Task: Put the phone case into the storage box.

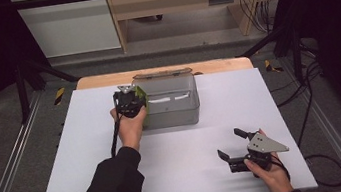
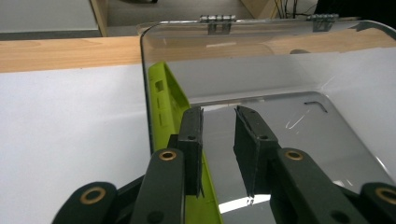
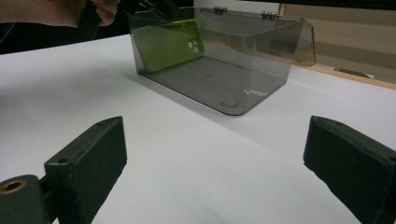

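Leaning lime case (image 3: 170, 44), smoky box (image 3: 261, 42)

No legible text, labels, brands or numbers anywhere.

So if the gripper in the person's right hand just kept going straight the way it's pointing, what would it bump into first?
Probably the smoky clear box. The right gripper has open jaws over bare white table, and nothing lies between it and the box's near wall. The green phone case sits inside, behind that wall. Depth is hard to judge.
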Tool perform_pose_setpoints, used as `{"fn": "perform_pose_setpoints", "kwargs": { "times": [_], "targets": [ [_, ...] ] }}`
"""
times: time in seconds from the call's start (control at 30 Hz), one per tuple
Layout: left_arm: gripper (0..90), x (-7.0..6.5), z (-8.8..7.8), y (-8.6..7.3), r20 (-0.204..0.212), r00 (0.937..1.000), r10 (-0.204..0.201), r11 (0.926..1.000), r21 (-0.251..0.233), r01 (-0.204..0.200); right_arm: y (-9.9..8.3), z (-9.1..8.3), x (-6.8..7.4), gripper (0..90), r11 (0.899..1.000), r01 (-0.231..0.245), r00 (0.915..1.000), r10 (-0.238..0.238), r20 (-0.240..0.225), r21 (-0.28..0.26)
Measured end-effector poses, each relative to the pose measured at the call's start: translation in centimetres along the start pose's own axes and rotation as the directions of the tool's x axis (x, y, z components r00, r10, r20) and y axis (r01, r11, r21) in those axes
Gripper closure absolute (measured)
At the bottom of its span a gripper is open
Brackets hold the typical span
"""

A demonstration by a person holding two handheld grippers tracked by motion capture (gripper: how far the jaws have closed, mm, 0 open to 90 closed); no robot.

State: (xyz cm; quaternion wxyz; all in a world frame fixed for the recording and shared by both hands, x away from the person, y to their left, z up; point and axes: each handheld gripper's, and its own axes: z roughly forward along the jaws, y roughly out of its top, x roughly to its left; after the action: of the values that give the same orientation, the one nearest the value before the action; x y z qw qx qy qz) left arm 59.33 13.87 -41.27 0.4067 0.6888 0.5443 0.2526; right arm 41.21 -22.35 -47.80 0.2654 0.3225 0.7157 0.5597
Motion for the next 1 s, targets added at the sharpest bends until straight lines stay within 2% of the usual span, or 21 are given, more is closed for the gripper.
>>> {"fn": "perform_pose_setpoints", "kwargs": {
  "times": [0.37,0.53,0.67,0.8,1.0],
  "targets": [
    [72.0,0.1,-0.5,0.2,-0.001,1.0,0.006,0.9991,-0.043,-0.006,0.0,0.0,0.0,6.4,1.0,-0.001,1.0,0.001,-0.001,0.003],
    [71.6,0.2,-1.0,0.4,-0.003,0.9993,0.037,0.9969,-0.069,-0.037,0.0,0.1,0.0,6.4,1.0,0.004,1.0,-0.004,0.0,0.003],
    [71.5,0.5,-1.2,0.5,0.006,0.9998,0.021,0.9959,-0.088,-0.02,-0.1,0.1,0.0,6.4,1.0,0.002,1.0,-0.002,0.001,0.005],
    [70.7,0.4,-1.5,0.6,0.024,0.9994,0.026,0.9917,-0.126,-0.023,-0.1,0.1,0.0,6.4,1.0,0.003,1.0,-0.003,0.002,0.007],
    [69.8,0.1,-1.9,0.6,0.049,0.9975,0.051,0.9803,-0.193,-0.041,-0.1,0.3,0.0,6.3,1.0,0.003,1.0,-0.003,0.002,0.013]
  ]
}}
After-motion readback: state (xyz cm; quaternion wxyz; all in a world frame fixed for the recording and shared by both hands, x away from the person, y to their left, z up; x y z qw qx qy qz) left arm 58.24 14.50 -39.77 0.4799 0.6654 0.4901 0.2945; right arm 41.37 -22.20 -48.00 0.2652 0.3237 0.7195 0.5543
